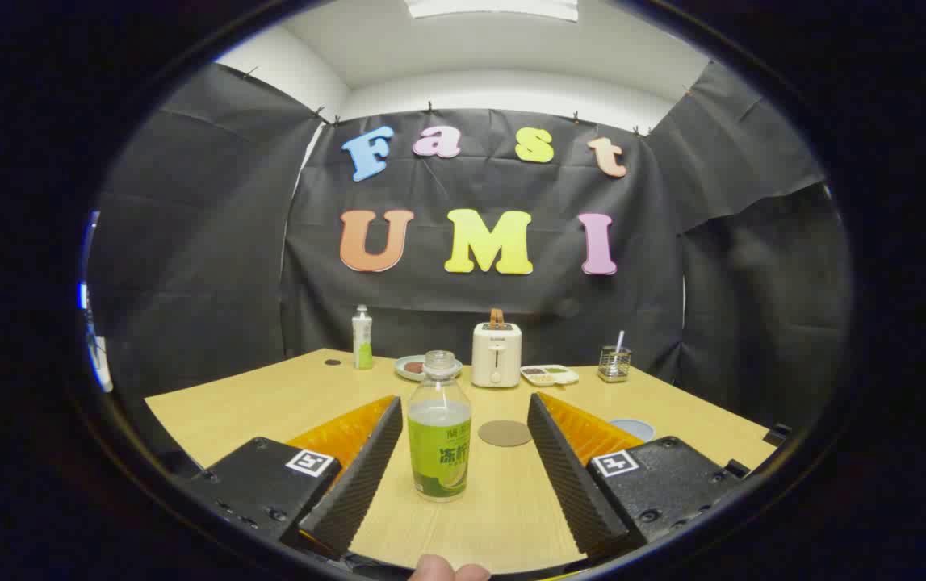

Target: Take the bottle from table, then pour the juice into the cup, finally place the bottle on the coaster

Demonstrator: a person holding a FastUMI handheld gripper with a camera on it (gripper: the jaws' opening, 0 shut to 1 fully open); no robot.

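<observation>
1. Gripper view looks along the two fingers, which stand well apart with nothing pressed between them; the gripper (465, 452) is wide and empty.
2. A bottle (439, 428) stands upright on the worktop (269, 403), between the fingers and nearer the left one, touching neither. Its neck has no cap that I can make out, and pale juice fills it to just above the green label.
3. Just beyond the bottle lies a round brown coaster (504, 433), flat on the wood. A pale cup (633, 428) shows partly behind the right finger, its rim alone visible.
4. Judged from its look, the bottle is thin clear plastic: light, smooth, and likely to give under a hard squeeze. With the neck open, a crushing grip could push juice out, so moderate pressure seems wise.
5. The labelled midsection looks like the best place to take hold: widest, straight-sided, and less slippery than bare plastic.
6. Further back stand a toaster (496, 354), a second bottle (362, 338), a plate (414, 368), a small tray (549, 374) and a wire holder (613, 363).
7. A fingertip (448, 570) shows at the near edge.
</observation>
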